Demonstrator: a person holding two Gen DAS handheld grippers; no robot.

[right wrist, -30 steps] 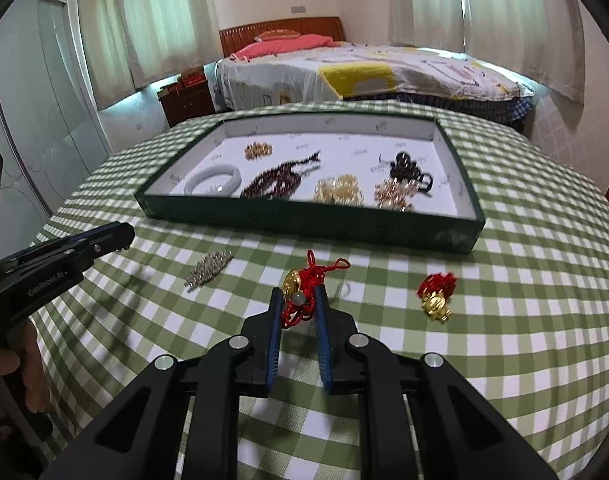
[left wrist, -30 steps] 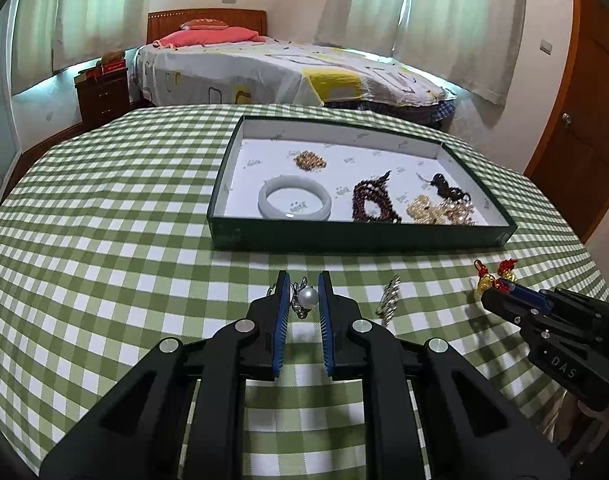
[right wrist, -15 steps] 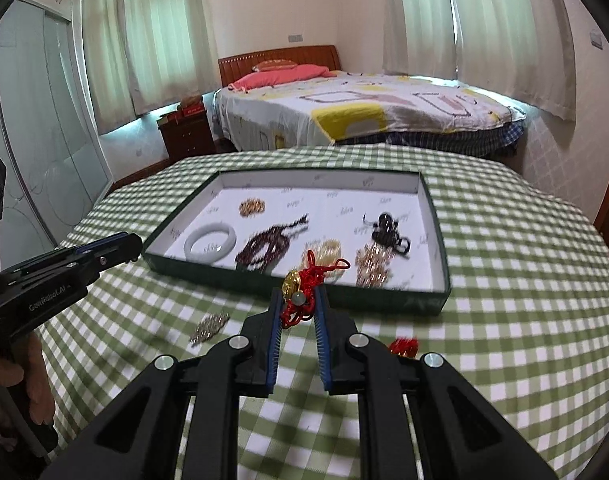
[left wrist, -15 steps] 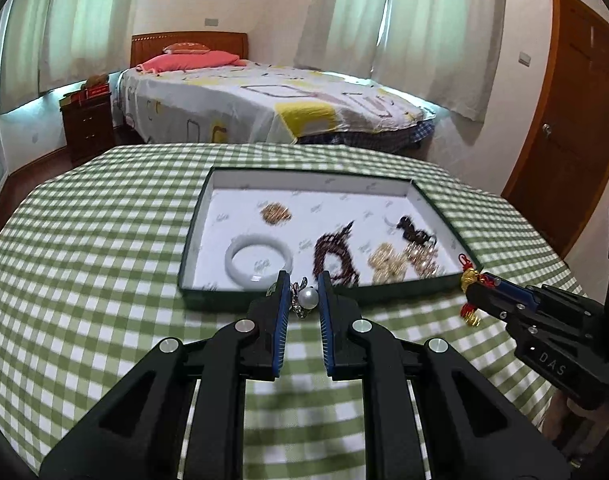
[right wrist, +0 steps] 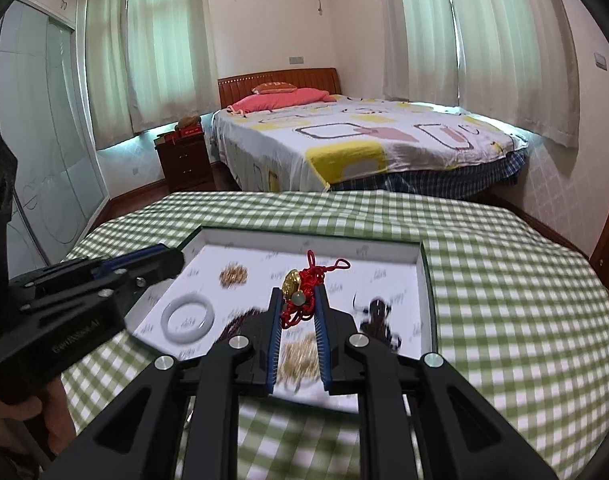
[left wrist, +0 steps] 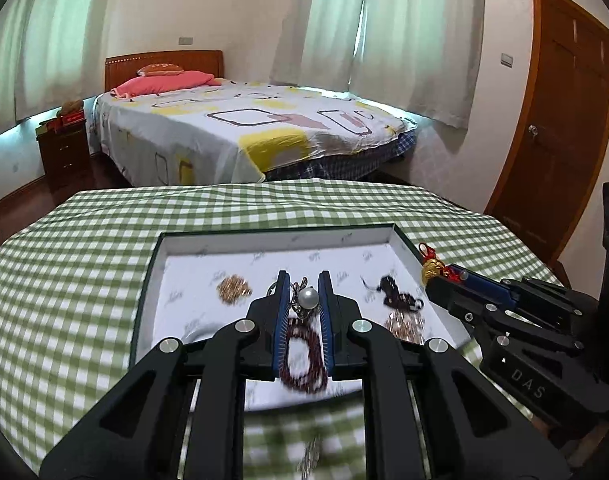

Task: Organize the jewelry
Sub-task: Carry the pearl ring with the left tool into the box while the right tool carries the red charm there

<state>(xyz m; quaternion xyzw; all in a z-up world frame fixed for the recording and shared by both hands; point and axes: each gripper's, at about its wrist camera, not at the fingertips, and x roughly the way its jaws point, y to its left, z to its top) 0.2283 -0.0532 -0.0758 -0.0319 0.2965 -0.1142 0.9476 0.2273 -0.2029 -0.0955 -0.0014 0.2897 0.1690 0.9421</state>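
Green-and-white checked cloth covered the table (left wrist: pixel 84 280) in the left wrist view, and on it stood the dark green tray (left wrist: pixel 144 292) with its white lining. We held our left gripper (left wrist: pixel 303 300) over the tray, jaws clamped on a pearl brooch (left wrist: pixel 306 299), with a dark red bead bracelet (left wrist: pixel 300 360) lying below and a small gold cluster (left wrist: pixel 233 289) to the left. Our right gripper (left wrist: pixel 444 280) showed at the tray's right wall, carrying a gold charm on red cord (left wrist: pixel 430 268). In the right wrist view its jaws were clenched on that red knotted charm (right wrist: pixel 300 288), above a heap of gold chain (right wrist: pixel 298 362); a pale jade bangle (right wrist: pixel 187 318) lay to the left and a dark piece (right wrist: pixel 378 316) to the right. To set both down well, we judged that each piece needed a bare patch of lining, clear of its neighbours, and a low, level release so the cord and the pin would not snag on the jaws.
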